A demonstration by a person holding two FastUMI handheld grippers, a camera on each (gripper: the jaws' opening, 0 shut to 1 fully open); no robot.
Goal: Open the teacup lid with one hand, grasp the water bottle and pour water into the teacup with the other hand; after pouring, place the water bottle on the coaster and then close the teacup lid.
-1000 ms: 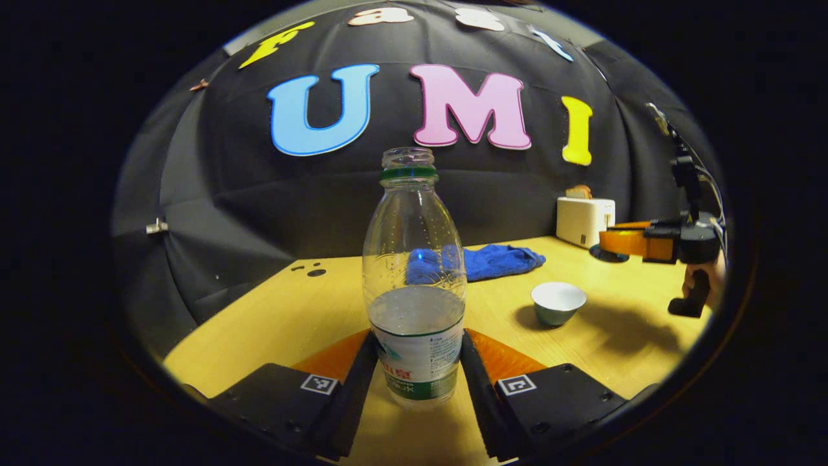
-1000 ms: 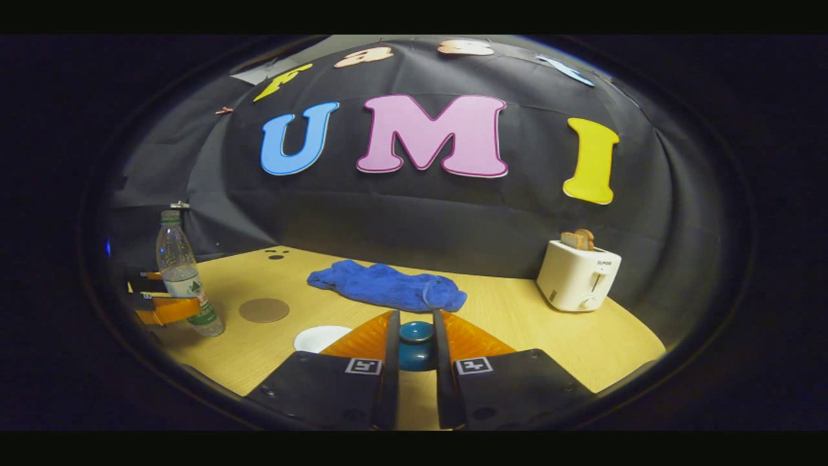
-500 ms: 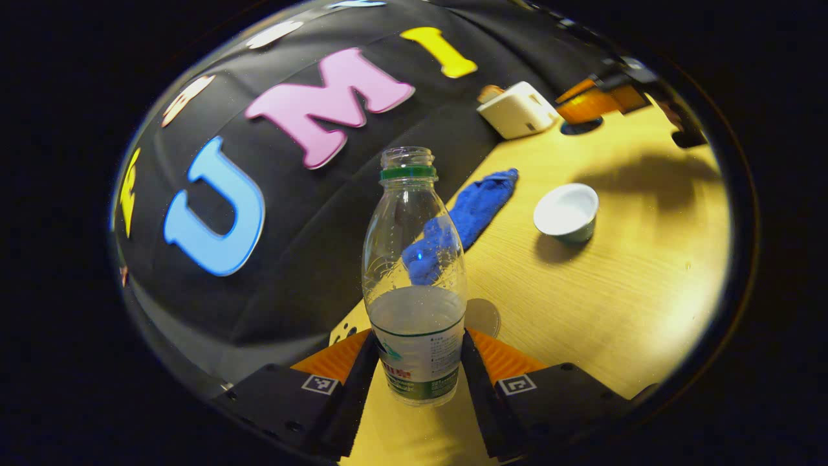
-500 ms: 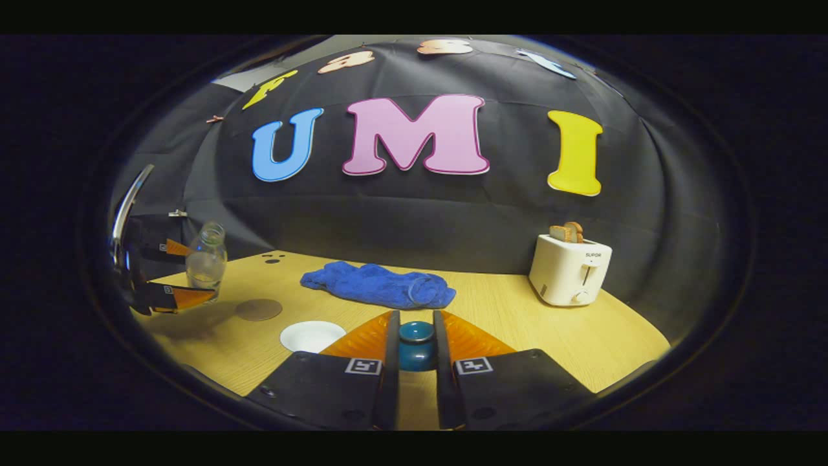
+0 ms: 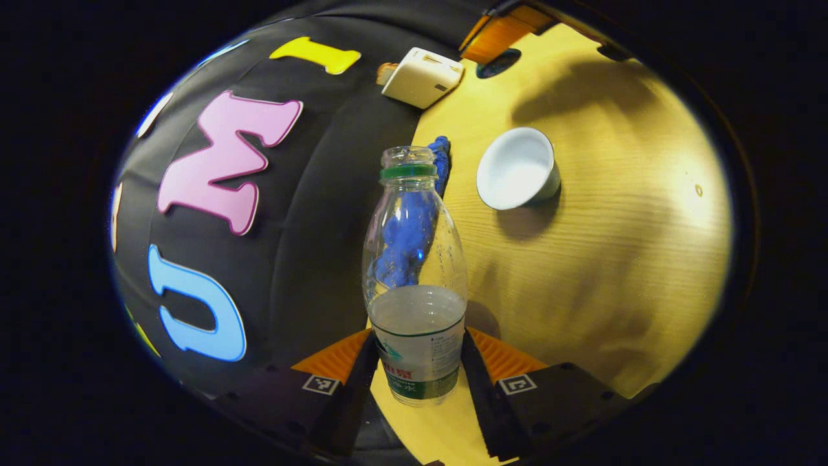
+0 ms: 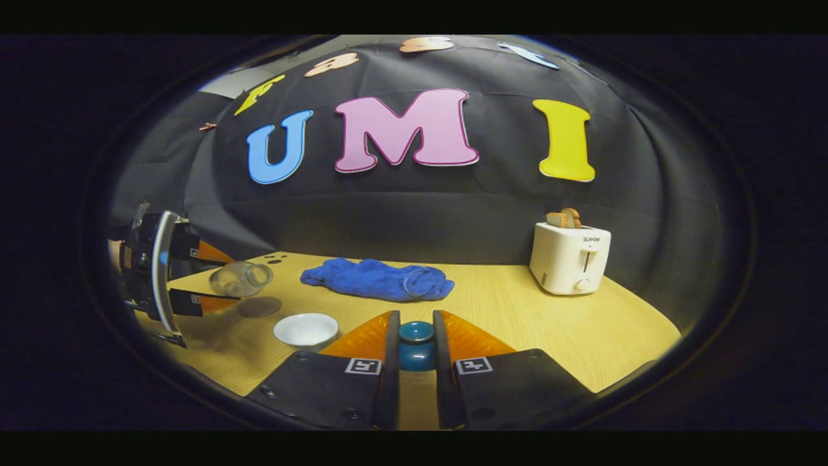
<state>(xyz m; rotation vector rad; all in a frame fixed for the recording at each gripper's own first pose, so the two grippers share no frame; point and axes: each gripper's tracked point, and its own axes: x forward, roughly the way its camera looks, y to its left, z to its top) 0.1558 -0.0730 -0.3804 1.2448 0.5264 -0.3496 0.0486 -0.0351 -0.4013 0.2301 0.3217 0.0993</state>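
The left gripper (image 5: 417, 362) pinches a clear, uncapped plastic water bottle (image 5: 414, 278) with a green neck ring, tipped nearly level above the wooden table (image 6: 517, 317), mouth aimed right toward the open white teacup (image 6: 305, 329). The right gripper (image 6: 416, 362) clamps the blue teacup lid (image 6: 416, 346), right of the cup. A round brown coaster (image 6: 259, 306) lies beneath the bottle.

Blue cloth (image 6: 377, 279) lies crumpled near back of wooden table (image 6: 517, 320), w/ white toaster (image 6: 568, 257) well apart to its right, bread slices (image 6: 563, 218) sticking up from slots.
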